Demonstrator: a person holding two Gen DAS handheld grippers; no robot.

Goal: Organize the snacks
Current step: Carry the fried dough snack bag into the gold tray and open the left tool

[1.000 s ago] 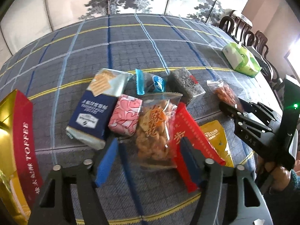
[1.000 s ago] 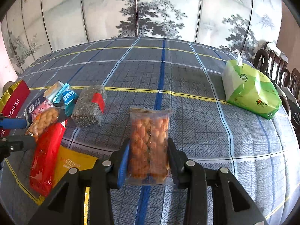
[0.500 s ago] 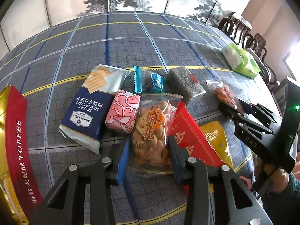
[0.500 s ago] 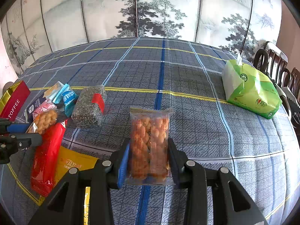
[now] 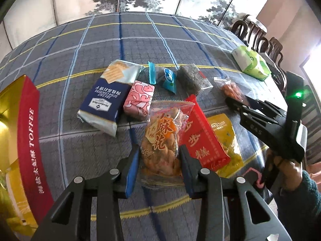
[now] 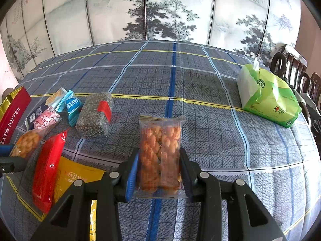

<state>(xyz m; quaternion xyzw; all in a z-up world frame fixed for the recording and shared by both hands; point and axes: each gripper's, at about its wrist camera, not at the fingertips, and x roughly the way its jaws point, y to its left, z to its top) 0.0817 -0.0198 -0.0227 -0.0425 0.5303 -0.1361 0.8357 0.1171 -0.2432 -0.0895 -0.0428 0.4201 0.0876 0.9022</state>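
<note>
My left gripper (image 5: 159,156) is shut on a clear bag of fried dough twists (image 5: 162,138), which rests on the plaid cloth. My right gripper (image 6: 159,164) is shut on a clear packet of peanut brittle (image 6: 160,154); it also shows in the left wrist view (image 5: 230,88). Beside the twists lie a red bar pack (image 5: 202,136), a yellow pouch (image 5: 226,138), a pink candy pack (image 5: 139,100), a navy cracker pack (image 5: 106,98), a blue sweet (image 5: 167,79) and a grey sesame block (image 5: 190,79).
A red and gold toffee box (image 5: 24,140) stands at the left. A green tissue pack (image 6: 266,98) lies at the right, with dark wooden chairs (image 6: 297,70) past the table edge. A painted folding screen (image 6: 160,12) stands behind the table.
My left gripper has closed its fingers from wide apart onto the bag of fried dough twists. My right gripper holds the peanut brittle packet in the same place.
</note>
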